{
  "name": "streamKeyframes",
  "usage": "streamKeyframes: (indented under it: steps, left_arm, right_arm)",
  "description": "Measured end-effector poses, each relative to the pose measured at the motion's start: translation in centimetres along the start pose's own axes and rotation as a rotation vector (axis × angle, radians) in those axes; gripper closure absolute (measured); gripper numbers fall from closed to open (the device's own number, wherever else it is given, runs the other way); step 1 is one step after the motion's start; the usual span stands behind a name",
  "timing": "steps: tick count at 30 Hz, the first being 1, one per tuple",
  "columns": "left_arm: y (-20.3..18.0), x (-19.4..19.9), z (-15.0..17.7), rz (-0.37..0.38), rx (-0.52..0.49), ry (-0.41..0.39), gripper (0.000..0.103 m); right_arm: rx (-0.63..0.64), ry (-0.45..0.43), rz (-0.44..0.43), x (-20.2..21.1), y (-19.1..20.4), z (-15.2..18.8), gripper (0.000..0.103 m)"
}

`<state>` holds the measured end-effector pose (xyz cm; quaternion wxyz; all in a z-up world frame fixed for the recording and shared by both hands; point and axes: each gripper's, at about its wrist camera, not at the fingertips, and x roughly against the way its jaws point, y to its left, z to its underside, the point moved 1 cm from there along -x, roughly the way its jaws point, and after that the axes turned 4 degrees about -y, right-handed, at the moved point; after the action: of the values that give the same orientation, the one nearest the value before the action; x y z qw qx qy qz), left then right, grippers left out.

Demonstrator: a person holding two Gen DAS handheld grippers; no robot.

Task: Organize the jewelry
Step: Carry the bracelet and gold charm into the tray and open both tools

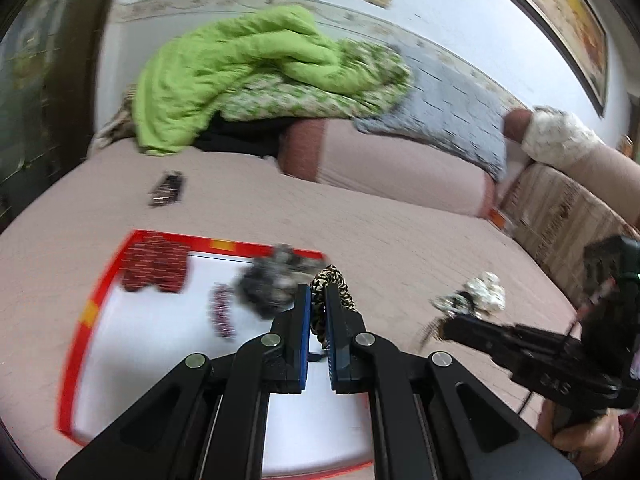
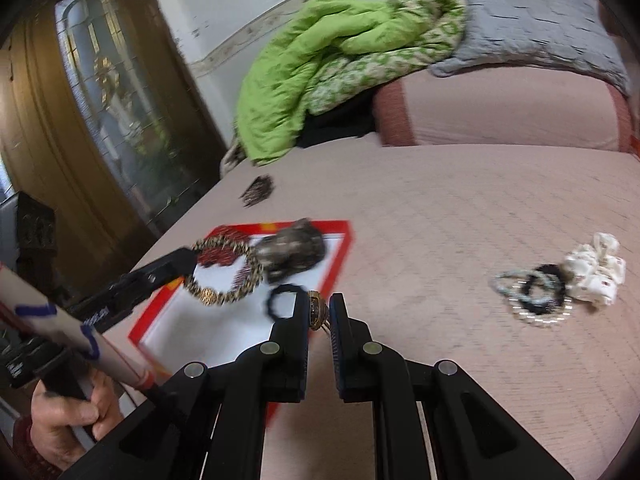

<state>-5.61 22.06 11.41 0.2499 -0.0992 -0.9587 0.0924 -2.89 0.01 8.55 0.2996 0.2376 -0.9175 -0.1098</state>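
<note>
My left gripper (image 1: pixel 317 300) is shut on a leopard-print coiled bracelet (image 1: pixel 334 286) and holds it above the red-rimmed white tray (image 1: pixel 140 336); the right wrist view shows the bracelet (image 2: pixel 226 276) as a ring hanging from the left gripper (image 2: pixel 188 260). My right gripper (image 2: pixel 319 312) is shut on a gold-and-dark hair clip (image 2: pixel 318 310), by the tray's (image 2: pixel 340 252) right edge. In the tray lie a red beaded piece (image 1: pixel 156 266), a grey scrunchie (image 1: pixel 272 280) and a black hair tie (image 2: pixel 282 300).
On the pink bed sheet (image 2: pixel 460 208) to the right lie a white scrunchie (image 2: pixel 596 268), black and pale bracelets (image 2: pixel 536 292). A dark beaded item (image 1: pixel 166 189) lies behind the tray. A green quilt (image 1: pixel 240 72) and pillows are at the back.
</note>
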Motion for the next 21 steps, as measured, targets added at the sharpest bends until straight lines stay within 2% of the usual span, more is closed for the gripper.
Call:
streamKeyframes:
  steps: [4, 9, 14, 21]
  left_arm:
    - [4.9, 0.4, -0.3, -0.091, 0.052, 0.014, 0.096]
    - [9.9, -1.0, 0.2, -0.138, 0.164, 0.073, 0.096]
    - [11.8, -2.2, 0.4, -0.164, 0.189, 0.105, 0.096]
    - [13.7, -3.7, 0.1, -0.191, 0.232, 0.133, 0.096]
  right_arm:
    - [0.053, 0.030, -0.048, -1.8, 3.6, 0.0, 0.092]
    - [0.090, 0.070, -0.104, -4.4, 7.2, -0.4, 0.092]
    - [0.107, 0.109, -0.134, -7.8, 9.5, -0.7, 0.092]
    - [0.081, 0.172, -0.155, -11.3, 10.4, -0.8, 0.092]
